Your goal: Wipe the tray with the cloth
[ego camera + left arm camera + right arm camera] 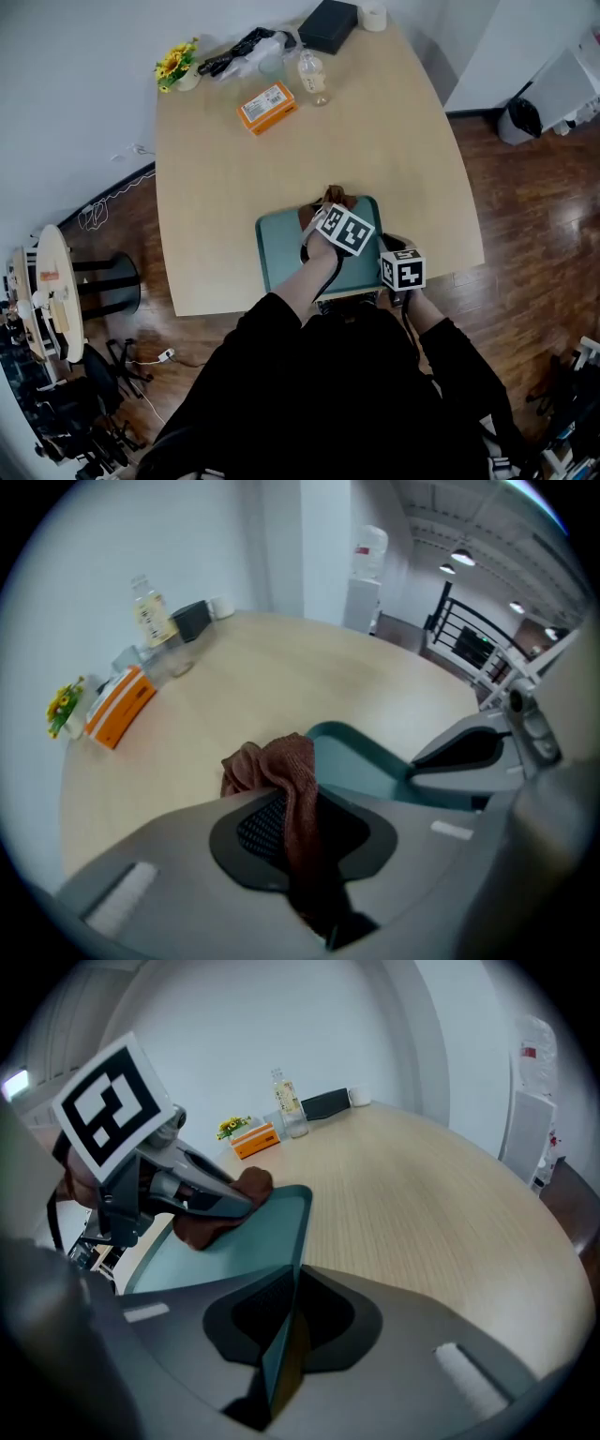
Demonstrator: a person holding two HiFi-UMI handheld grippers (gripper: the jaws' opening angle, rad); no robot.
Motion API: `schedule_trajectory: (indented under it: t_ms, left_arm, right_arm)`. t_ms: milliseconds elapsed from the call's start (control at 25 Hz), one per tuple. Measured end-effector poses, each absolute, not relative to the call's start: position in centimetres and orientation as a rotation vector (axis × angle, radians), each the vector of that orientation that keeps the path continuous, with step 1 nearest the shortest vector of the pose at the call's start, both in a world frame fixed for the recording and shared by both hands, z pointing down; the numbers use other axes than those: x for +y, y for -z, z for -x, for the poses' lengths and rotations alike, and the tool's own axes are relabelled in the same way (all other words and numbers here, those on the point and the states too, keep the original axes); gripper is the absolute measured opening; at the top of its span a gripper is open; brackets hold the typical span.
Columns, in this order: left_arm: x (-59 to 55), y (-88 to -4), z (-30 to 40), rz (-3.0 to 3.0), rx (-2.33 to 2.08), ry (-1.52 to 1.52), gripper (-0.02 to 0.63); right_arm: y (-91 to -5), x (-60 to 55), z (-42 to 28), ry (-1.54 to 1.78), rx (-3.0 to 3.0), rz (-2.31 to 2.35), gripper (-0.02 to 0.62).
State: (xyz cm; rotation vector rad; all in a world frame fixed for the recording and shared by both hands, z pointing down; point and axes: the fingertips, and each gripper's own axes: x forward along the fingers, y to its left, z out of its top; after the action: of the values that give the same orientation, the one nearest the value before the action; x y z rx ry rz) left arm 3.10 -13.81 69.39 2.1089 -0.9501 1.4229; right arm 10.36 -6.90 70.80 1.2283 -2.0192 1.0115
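Tray [281, 258]: teal, shallow, rounded corners, raised lip. The surface is smooth and slightly glossy and looks like moulded plastic. It lies flat at the near edge of the pale wood-grain desk [384, 131], right in front of me.

Right tongs [279, 1349]: closed on the tray's right-hand lip, toward the near corner, with the thin rim running edge-on between the two ribbed black pads. I judge the tray light and stiff, and slick against the desk top, so it would skate under a wiping stroke unless pinned. The lip is the sensible hold, and that is where I have it.

Left tongs [298, 841]: clamped on the cloth [278, 761], with a strip pinched between the pads and a loose bunch spilling out ahead of the tips. The cloth is rust-brown with a nubbly, towel-like weave, soft and limp, no shape of its own. In the head view the bunch sits at the tray's far rim, about mid-width. In the right gripper view it rests on the tray floor by that rim. I cannot tell how hard it presses.

Handling judgement: the cloth weighs next to nothing and will drag and fold rather than push, so it is better pulled toward the near side than shoved. The grip is on a fold, not a corner, which leaves a decent wad to wipe with. Risk: the tong tips scrape the plastic if I bear down too low.

Far end of desk, well apart: orange box [267, 106], clear bottle [312, 77]. Not involved.
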Motion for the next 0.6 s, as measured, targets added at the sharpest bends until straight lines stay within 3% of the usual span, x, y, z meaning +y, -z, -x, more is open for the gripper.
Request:
schedule_trajectory:
  t_ms: [160,280,600]
  left_arm:
    - [-12.4,-68.9,-9.1,-2.253,-0.796,-1.389,0.038]
    - [-11.4,-68.4,-8.7,-2.267,-0.795,-1.324,0.04]
    - [-8.5,-69.1,12.2,-1.976,-1.188,-1.197,0.039]
  right_arm:
    - [-70.7,-6.8,-10.4,-1.018,-2.024,-1.221,0.025]
    - [-70.8,-6.9,-10.7,-1.013,-2.023,-1.224,0.025]
    - [-71.0,-6.9,-11.1,-1.02,-2.02,-1.225,0.025]
